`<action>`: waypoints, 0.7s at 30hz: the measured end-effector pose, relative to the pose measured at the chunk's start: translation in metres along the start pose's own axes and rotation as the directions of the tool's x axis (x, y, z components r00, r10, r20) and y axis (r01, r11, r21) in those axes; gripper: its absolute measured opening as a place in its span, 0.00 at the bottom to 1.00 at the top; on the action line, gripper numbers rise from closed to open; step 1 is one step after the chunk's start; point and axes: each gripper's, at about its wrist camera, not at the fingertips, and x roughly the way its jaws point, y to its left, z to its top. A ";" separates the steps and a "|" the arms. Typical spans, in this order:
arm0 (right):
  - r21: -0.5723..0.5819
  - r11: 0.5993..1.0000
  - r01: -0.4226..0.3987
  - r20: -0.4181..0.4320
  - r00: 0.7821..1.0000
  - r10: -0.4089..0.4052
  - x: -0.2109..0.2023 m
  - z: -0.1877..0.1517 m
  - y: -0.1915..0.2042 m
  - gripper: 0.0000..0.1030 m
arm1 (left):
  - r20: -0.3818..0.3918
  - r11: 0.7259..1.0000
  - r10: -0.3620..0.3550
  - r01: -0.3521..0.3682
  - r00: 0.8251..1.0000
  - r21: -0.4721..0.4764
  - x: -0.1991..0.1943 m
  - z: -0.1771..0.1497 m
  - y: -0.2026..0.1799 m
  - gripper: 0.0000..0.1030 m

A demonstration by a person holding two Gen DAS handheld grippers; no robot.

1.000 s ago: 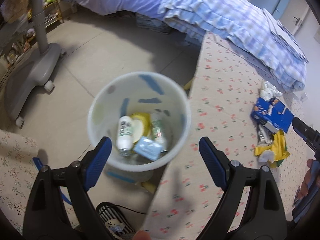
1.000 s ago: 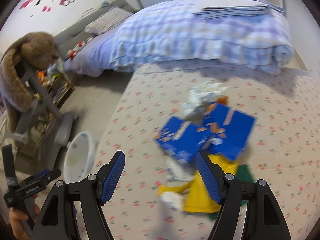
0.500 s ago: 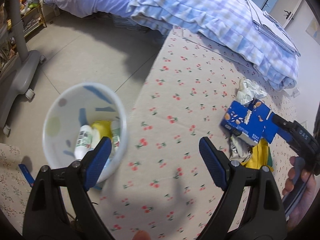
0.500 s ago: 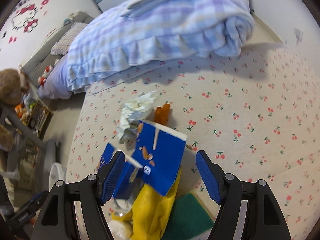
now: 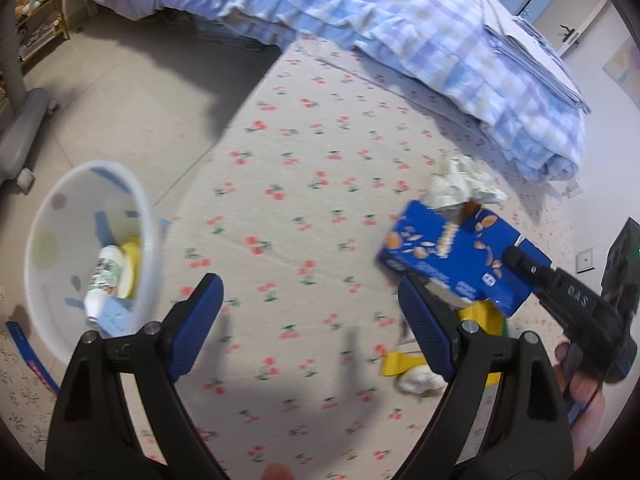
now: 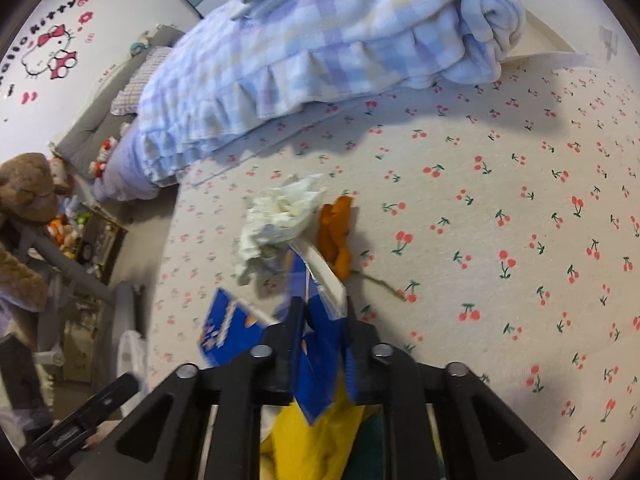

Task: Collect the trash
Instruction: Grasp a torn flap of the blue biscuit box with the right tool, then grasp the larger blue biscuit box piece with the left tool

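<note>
A blue snack box (image 5: 452, 256) lies on the cherry-print sheet (image 5: 304, 184) among a crumpled white tissue (image 5: 460, 184), a yellow wrapper (image 5: 480, 316) and a small white wad (image 5: 420, 380). My right gripper (image 6: 320, 312) is shut on an upright flap of the blue box (image 6: 316, 344). The tissue (image 6: 280, 212) and an orange peel (image 6: 336, 232) lie just beyond it. My left gripper (image 5: 308, 320) hangs open over bare sheet, between the box and the white bin (image 5: 60, 216) on the floor. The bin holds a bottle (image 5: 102, 280) and other scraps.
A folded blue checked blanket (image 5: 420, 40) lies across the far side of the bed. On the floor to the left stand a grey wheeled stand base (image 5: 20, 132) and a shelf of toys (image 6: 76, 232). A brown plush bear (image 6: 28, 192) hangs there. The bin (image 6: 130, 356) stands by the bed edge.
My left gripper swung from above the bin to over the sheet, toward the trash pile. My right gripper came down onto the blue box and closed on its flap.
</note>
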 end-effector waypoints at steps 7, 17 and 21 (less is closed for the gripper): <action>-0.054 0.998 -0.024 0.075 0.997 0.028 -0.047 -0.006 0.004 0.11 | 0.009 0.998 -0.063 0.063 0.998 0.005 0.015 0.003 -0.036 0.86; 0.024 1.000 0.000 0.126 0.992 -0.003 -0.095 -0.009 -0.057 0.11 | 0.035 0.973 0.001 -0.009 0.999 0.229 0.045 0.007 -0.091 0.86; 0.058 0.998 0.008 0.121 0.992 -0.015 -0.102 -0.009 -0.079 0.11 | 0.014 0.954 -0.012 0.008 1.000 0.299 0.057 0.010 -0.096 0.86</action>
